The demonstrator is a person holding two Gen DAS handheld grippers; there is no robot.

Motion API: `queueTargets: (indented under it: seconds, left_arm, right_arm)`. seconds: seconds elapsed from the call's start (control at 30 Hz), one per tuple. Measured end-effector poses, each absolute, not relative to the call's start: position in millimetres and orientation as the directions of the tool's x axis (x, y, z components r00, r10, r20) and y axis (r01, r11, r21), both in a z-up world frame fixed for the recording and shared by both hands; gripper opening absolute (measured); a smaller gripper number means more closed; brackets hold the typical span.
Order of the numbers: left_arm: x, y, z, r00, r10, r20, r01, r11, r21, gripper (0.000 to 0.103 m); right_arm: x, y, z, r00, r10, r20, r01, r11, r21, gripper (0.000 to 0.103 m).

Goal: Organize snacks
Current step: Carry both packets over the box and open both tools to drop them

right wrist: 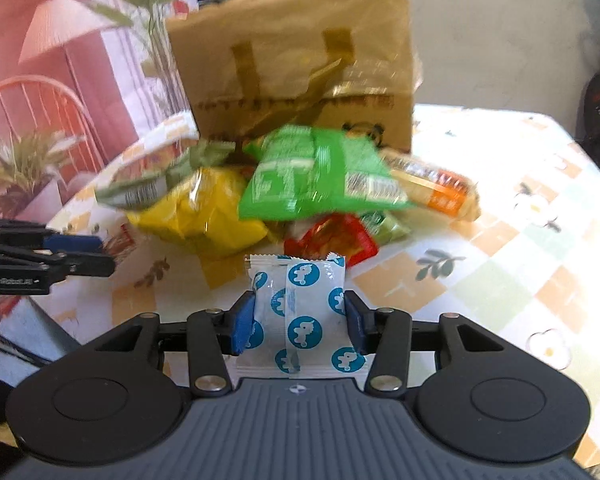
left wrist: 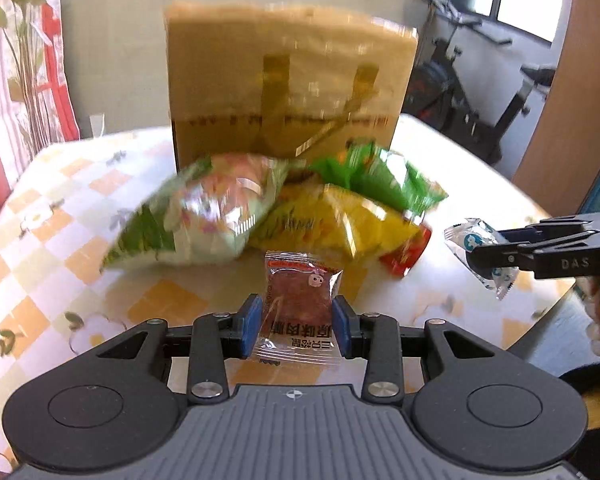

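Observation:
My left gripper point(left wrist: 296, 322) is shut on a small clear packet of brown dried meat point(left wrist: 300, 300), held above the table. My right gripper point(right wrist: 300, 320) is shut on a white packet with blue round prints point(right wrist: 300, 316); it also shows at the right of the left wrist view point(left wrist: 486, 256). Ahead lies a pile of snack bags: a pale green bag point(left wrist: 196, 216), a yellow bag point(left wrist: 340, 224), a green bag point(right wrist: 316, 172), a red packet point(right wrist: 336, 240) and an orange-ended pack point(right wrist: 436, 188). A brown paper bag point(left wrist: 288, 88) stands behind the pile.
The table has a checked floral cloth point(right wrist: 520, 260). Its right edge is near in the left wrist view point(left wrist: 556, 300). An exercise bike point(left wrist: 480, 92) stands beyond the table. Plants point(right wrist: 28, 160) and a pink wall hanging are at the left.

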State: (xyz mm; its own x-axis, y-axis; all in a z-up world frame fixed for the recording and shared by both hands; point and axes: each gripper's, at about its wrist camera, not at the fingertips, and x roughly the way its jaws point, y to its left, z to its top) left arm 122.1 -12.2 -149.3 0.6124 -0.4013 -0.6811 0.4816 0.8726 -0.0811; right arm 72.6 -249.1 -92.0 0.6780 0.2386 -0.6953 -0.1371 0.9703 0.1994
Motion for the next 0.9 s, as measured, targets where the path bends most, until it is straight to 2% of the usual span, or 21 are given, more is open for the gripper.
queueTargets:
  seconds: [0.23,0.5,0.73,0.9]
  left_arm:
    - [138.7,-5.3,-94.9,0.688,-0.441,-0.576,0.470,0.876,-0.108,0.040]
    - [194.8,-29.0,-40.0,0.765,-0.444,-0.466,0.481,0.876,-0.046,0.040]
    - [271.8,-71.2,-4.0,0.804,-0.402,-0.439,0.444,0.896,-0.008,0.040]
    - [320.1,-94.1,0.0,0.808,-0.360,-0.466,0.392,0.920,-0.031,0.040]
  right_arm:
    - [96.8,-274.8,-36.8,0.778,0.239,-0.580,-0.144,0.968,0.206,0.048]
    - [165.5,-280.9,15.4,0.866,0.217,-0.450,-0.190,0.976,0.106,0.048]
    - [244.1,-267.1,36.6,0.897,0.209,-0.390,-0.196,0.978,0.071,0.048]
    - [291.6,-260.6,31.1,0.886,0.204,-0.416,-0.179,0.979,0.099,0.048]
